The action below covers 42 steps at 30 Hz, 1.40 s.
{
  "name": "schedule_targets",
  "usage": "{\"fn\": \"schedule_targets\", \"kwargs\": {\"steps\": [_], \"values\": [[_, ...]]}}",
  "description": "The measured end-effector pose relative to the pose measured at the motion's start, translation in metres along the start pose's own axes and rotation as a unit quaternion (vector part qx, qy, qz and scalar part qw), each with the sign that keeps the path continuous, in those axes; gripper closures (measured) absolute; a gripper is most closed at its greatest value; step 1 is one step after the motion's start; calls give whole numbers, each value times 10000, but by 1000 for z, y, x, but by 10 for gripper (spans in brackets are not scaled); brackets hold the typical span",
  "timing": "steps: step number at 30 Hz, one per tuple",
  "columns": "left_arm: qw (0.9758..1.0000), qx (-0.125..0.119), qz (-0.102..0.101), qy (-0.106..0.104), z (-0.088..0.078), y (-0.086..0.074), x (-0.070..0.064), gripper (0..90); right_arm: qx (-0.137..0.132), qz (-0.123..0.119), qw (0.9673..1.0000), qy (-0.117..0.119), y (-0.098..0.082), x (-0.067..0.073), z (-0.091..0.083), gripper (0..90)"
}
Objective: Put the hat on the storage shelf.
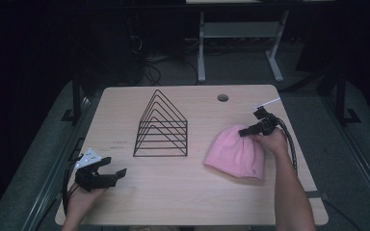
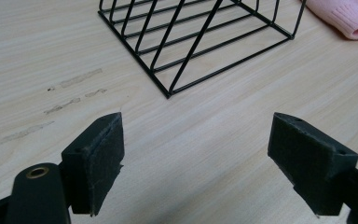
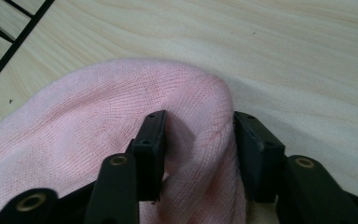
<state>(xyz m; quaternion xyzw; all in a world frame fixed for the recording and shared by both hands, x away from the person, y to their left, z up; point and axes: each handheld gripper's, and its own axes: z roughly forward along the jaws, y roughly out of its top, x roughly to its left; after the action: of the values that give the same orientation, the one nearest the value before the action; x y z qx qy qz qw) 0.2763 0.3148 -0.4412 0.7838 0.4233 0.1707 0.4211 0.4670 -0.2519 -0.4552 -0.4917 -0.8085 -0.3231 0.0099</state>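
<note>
The soft pink knitted beanie hat (image 1: pixel 236 153) is lying flat on the right half of the pale wood-grain table (image 1: pixel 183 197), well apart from the black wire triangular file rack (image 1: pixel 161 126) that is standing near the table's middle; the right gripper (image 1: pixel 255 127) is reaching down onto the hat's far, rounded end, and in the right gripper view its two black jaws are sitting either side of a raised fold of the pink knit (image 3: pixel 200 140), closing on it without yet having flattened it; I am judging this as a pinch of the crown, chosen because a bunched ridge of fabric is giving the pads something to bite where a flat layer would slip away. The person's right hand (image 1: pixel 270 142) is angling the tool low and toward the rack, which is probably keeping the jaws across the fold rather than along it.

The left gripper (image 1: pixel 107 174) is resting near the table's front left corner, jaws spread wide with only bare wood between them; in its own view the rack's corner (image 2: pixel 168 93) is lying ahead and the hat's edge (image 2: pixel 349 18) is peeking in at the upper right; it is looking parked, clear of the working side.

The hat's long axis is running diagonally, from the narrower crown at the far right, under the jaws, to the wider edge at the near side; I cannot tell from these views whether that broad edge is the open brim.
</note>
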Motion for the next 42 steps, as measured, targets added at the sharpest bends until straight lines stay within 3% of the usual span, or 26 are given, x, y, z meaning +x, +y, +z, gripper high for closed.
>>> {"fn": "schedule_targets", "kwargs": {"steps": [7,9,13,17,23,34,42], "values": [[10000,61,30,-39,1,-1,-1,181,-25,-38,9999,91,-5,0,1,702],[10000,56,34,-44,0,-1,-1,181,46,-329,9994,-37,-4,7,-1,741],[10000,55,-8,-48,0,-2,-1,180,57,-619,9980,-59,-5,17,-8,762],[10000,73,37,-49,1,-2,-1,181,-154,-625,9978,134,-5,24,-19,764],[10000,73,18,-55,1,-2,-1,181,-386,-710,9965,226,-6,41,-36,768],[10000,77,16,-39,0,-2,-2,182,-881,-988,9908,298,-9,71,-73,772],[10000,76,48,-43,-1,-1,-3,191,-1150,-1336,9839,279,-12,92,-95,775]]}}
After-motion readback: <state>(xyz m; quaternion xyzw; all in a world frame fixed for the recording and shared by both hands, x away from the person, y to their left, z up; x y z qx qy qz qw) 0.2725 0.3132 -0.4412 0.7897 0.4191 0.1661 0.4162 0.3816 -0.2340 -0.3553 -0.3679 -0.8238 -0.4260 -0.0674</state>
